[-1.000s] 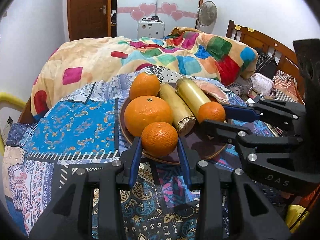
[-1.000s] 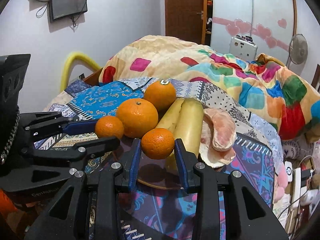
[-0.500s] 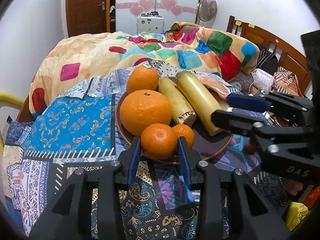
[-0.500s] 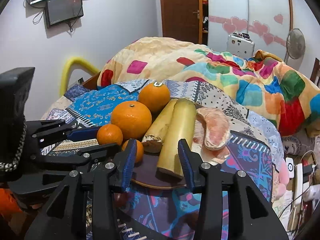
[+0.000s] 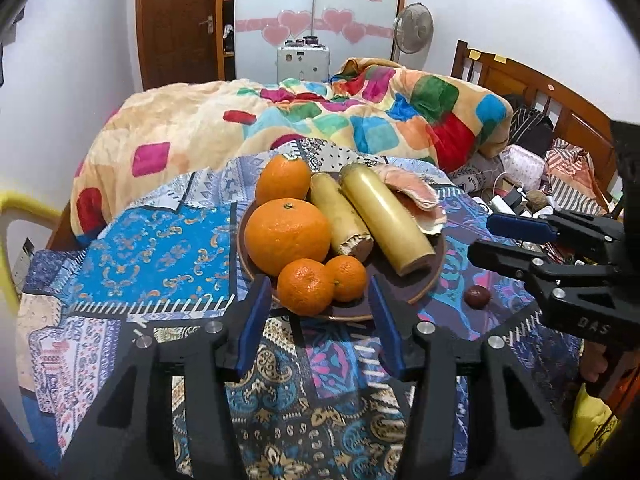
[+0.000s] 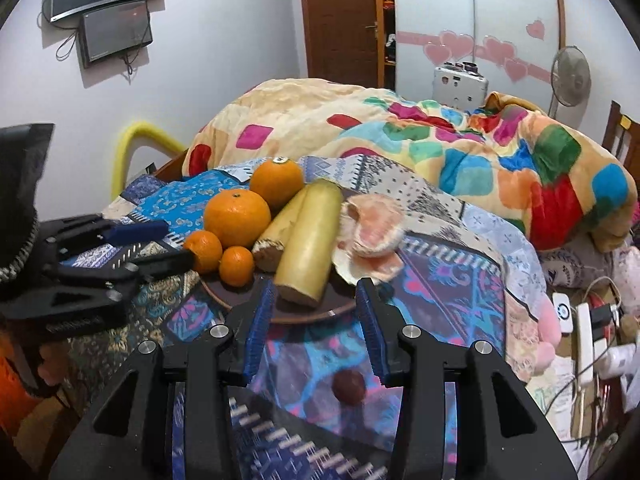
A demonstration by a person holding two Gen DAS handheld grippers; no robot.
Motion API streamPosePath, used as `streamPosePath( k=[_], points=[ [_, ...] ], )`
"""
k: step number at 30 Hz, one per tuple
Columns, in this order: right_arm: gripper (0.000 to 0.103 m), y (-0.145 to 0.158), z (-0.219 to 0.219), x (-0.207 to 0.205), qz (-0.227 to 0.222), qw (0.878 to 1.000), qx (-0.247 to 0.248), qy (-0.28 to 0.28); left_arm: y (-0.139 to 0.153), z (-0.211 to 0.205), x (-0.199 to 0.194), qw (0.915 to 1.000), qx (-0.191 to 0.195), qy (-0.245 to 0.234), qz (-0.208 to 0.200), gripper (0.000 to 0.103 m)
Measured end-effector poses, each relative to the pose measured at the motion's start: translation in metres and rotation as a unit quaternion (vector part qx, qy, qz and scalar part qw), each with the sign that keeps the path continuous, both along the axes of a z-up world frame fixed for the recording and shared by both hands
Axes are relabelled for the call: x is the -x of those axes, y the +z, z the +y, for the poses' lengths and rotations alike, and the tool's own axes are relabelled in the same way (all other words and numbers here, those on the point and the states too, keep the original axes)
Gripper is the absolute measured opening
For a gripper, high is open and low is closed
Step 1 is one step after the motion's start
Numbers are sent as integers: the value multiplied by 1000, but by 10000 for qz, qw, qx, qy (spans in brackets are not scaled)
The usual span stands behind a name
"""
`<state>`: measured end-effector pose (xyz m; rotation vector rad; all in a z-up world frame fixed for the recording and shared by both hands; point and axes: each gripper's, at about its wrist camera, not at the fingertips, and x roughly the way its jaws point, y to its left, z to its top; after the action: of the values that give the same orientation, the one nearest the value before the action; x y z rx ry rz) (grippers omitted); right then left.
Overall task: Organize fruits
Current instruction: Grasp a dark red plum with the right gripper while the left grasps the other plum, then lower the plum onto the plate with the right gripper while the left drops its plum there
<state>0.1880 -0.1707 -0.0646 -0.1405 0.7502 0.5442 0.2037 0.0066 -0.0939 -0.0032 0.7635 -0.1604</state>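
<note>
While both grippers, left gripper and right gripper, gape empty, round brown plate sits on patterned cloth (bedroom, glossy oranges).

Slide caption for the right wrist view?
Open right gripper faces a plate of oranges; a small dark red fruit lies on the cloth nearby.

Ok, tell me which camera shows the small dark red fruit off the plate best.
Left wrist: the small dark red fruit lies in focus on the cloth, beside the plate. The right wrist view shows it close but blurred, between the right tongs.
</note>
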Motion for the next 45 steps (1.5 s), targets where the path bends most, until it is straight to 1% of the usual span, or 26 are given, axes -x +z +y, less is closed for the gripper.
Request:
streamPosePath(
  k=[3, 11, 18, 21, 23, 25, 27, 28, 30, 32, 34, 38, 41, 45],
  points=[
    [39, -4, -10, 5, 49, 9999, 70, -73, 3, -2, 8, 10000, -2, 8, -13, 59],
    [39, -23, -28, 12, 323, 9991, 155, -207, -13, -9, 18, 9996, 28, 11, 277, 59],
    [39, -45, -24, 11, 500, 9976, 444, -154, -26, -12, 20, 9989, 79, -3, 455, 59],
    [39, -52, -24, 6, 609, 9970, 454, -163, -30, -13, 21, 9987, 96, -18, 507, 59],
    [39, -52, -21, 6, 543, 9970, 520, -155, -33, -15, 21, 9986, 108, -24, 508, 59],
    [32, -53, -19, 7, 523, 9971, 538, -111, -35, -17, 20, 9985, 138, -51, 534, 59],
    [23, -53, -17, 10, 464, 9971, 596, -43, -37, -19, 20, 9982, 199, -87, 566, 58],
    [22, -53, -15, 12, 442, 9972, 602, -22, -37, -20, 20, 9982, 198, -95, 562, 57],
    [16, -54, -14, 15, 365, 9972, 650, -27, -38, -24, 20, 9981, 188, -143, 565, 54],
    [15, -53, -15, 16, 347, 9974, 631, -53, -39, -29, 20, 9979, 178, -214, 580, 51],
    [14, -53, -17, 16, 400, 9977, 540, -75, -40, -34, 20, 9976, 148, -306, 605, 43],
    [13, -49, -22, 17, 441, 9982, 395, -100, -45, -40, 19, 9970, 74, -359, 680, 37],
    [13, -47, -24, 20, 435, 9984, 349, -90, -48, -43, 16, 9964, 119, -406, 739, 33],
    [14, -41, -28, 24, 329, 9989, 327, -93, -50, -50, 12, 9958, 132, -462, 783, 28]
  ],
)
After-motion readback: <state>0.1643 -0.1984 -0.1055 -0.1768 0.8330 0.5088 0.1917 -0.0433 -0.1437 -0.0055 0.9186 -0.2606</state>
